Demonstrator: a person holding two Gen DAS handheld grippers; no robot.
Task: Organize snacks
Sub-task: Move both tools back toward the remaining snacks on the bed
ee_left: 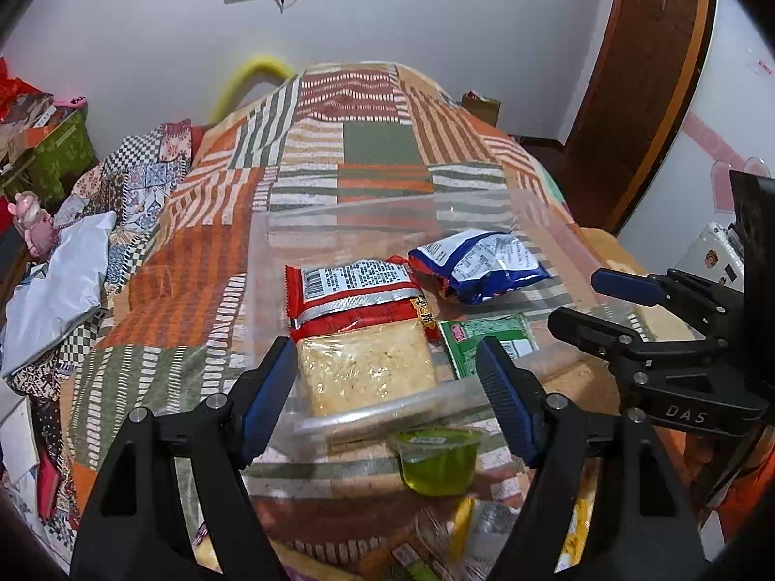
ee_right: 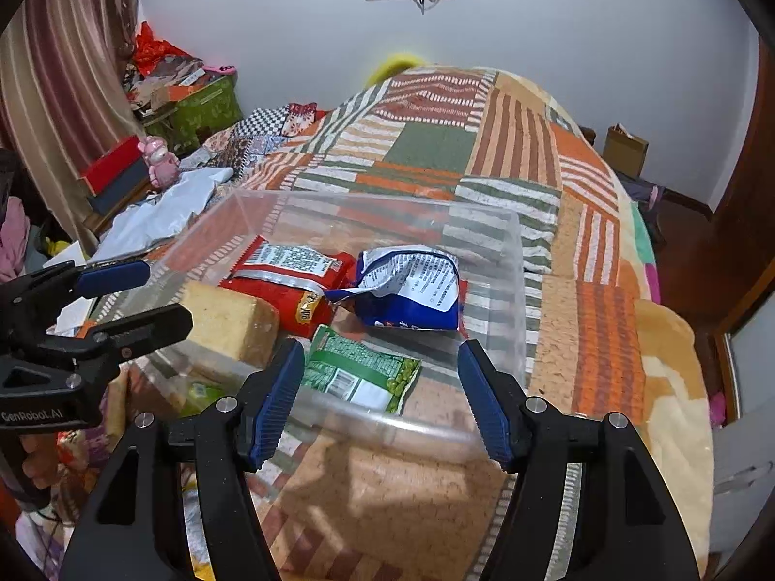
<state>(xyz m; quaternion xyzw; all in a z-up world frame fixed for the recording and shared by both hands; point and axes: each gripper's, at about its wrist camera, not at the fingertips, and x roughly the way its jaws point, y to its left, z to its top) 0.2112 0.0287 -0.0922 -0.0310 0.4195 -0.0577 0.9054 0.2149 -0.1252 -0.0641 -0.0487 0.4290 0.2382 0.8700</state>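
Note:
A clear plastic bin (ee_left: 368,411) stands on the patchwork blanket (ee_left: 203,261). Inside it lie a red packet with a pale cake (ee_left: 363,334), a blue-and-white packet (ee_left: 479,261) and a green packet (ee_left: 489,339). A green jelly cup (ee_left: 438,460) sits outside the bin, just before its near rim. My left gripper (ee_left: 387,387) hangs open over that rim, nothing between its fingers. In the right wrist view the right gripper (ee_right: 380,373) stands open above the green packet (ee_right: 363,373), which lies flat in the bin (ee_right: 411,421), the pads clear of it. The cake (ee_right: 227,324) and blue packet (ee_right: 411,285) lie beyond.
More loose snack packets (ee_left: 436,547) lie on the blanket below the jelly cup. A white plastic bag (ee_left: 58,281), a pink figurine (ee_left: 34,222) and a green box (ee_left: 63,155) crowd the left side. A wooden door (ee_left: 644,72) stands at the right.

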